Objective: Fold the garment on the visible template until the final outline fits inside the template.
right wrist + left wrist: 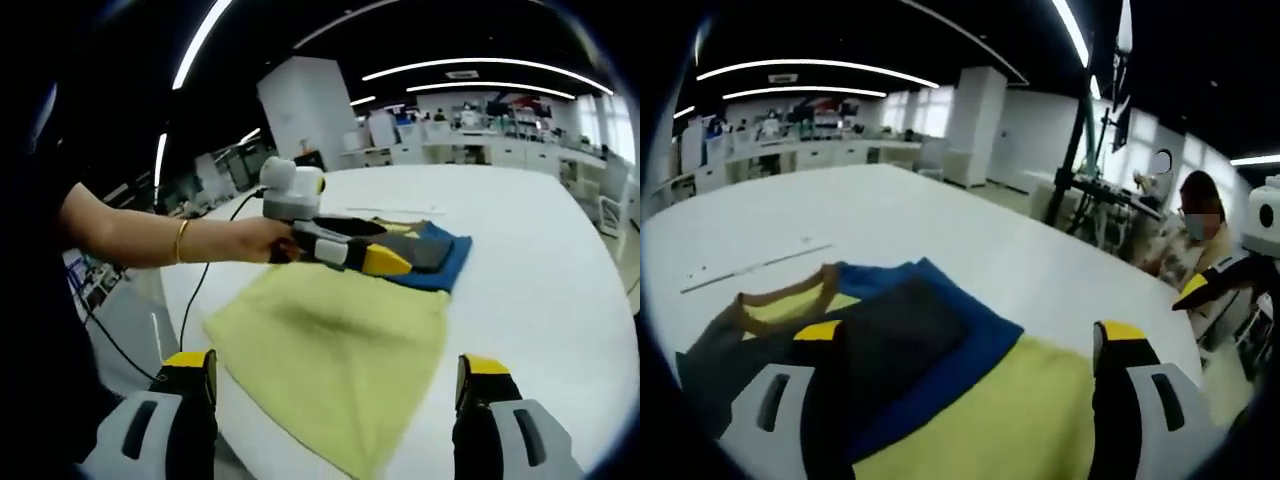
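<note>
On the white table (540, 250), the yellow garment (340, 350) lies spread for folding; the left gripper (385, 262) hovers over its collar end, the right gripper (335, 395) waits back, both jaws wide and empty.

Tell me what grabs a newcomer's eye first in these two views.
The yellow garment spreads over the near part of the white table, its far end bearing blue and grey panels. In the right gripper view, the left tongs hover above that end, held by a hand with a gold bracelet.
</note>
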`<state>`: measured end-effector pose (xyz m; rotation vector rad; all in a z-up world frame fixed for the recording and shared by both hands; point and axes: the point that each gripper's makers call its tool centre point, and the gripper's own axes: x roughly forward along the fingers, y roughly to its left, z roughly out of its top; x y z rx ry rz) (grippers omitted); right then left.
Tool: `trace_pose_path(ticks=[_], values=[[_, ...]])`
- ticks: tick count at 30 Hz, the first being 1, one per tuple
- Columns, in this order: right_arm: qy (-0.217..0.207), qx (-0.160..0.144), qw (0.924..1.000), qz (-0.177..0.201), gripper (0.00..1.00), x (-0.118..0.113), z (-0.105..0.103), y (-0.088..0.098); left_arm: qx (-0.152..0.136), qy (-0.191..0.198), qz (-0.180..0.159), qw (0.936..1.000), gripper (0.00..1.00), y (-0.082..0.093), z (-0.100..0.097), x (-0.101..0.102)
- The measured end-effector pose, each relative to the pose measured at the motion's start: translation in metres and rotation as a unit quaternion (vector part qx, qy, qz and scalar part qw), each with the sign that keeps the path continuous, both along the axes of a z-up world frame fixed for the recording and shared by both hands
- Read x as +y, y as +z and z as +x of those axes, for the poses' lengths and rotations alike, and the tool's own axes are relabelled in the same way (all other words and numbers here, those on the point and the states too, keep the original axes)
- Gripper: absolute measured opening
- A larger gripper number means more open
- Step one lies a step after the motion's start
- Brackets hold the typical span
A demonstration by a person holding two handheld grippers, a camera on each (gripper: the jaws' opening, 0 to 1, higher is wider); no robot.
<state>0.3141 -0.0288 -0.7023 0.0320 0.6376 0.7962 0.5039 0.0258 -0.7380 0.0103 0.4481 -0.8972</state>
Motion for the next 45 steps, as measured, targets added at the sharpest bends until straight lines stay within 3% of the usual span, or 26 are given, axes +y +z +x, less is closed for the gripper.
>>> trace_pose_path(ticks=[5, 12, 17, 30, 34, 37, 41, 45], values=[[0.032, -0.002, 0.9993, -0.021, 0.99, 0.004, -0.003, -0.002, -0.006, 0.005, -0.012, 0.9999, 0.99, 0.011, -0.008, 0.020], [0.060, -0.008, 0.9971, -0.045, 0.97, 0.003, -0.006, -0.003, -0.029, -0.008, 0.004, 0.9995, 0.99, 0.022, -0.028, 0.050], [0.078, -0.006, 0.9953, -0.057, 0.95, 0.003, -0.010, -0.006, -0.032, -0.015, 0.027, 0.9990, 0.99, 0.018, -0.051, 0.076], [0.117, 0.000, 0.9892, -0.088, 0.89, 0.007, -0.021, -0.023, -0.025, -0.018, 0.034, 0.9989, 0.98, 0.016, -0.113, 0.122], [0.127, 0.004, 0.9855, -0.112, 0.81, 0.003, -0.026, -0.033, -0.012, -0.042, 0.056, 0.9975, 0.92, 0.008, -0.138, 0.131], [0.134, 0.006, 0.9823, -0.131, 0.79, 0.000, -0.031, -0.043, -0.001, -0.048, 0.054, 0.9974, 0.89, 0.004, -0.158, 0.138], [0.142, 0.010, 0.9811, -0.131, 0.77, 0.002, -0.036, -0.048, 0.011, -0.058, 0.072, 0.9956, 0.81, -0.005, -0.179, 0.147], [0.150, 0.010, 0.9788, -0.139, 0.73, 0.002, -0.039, -0.053, 0.032, -0.050, 0.055, 0.9967, 0.72, -0.010, -0.197, 0.154]])
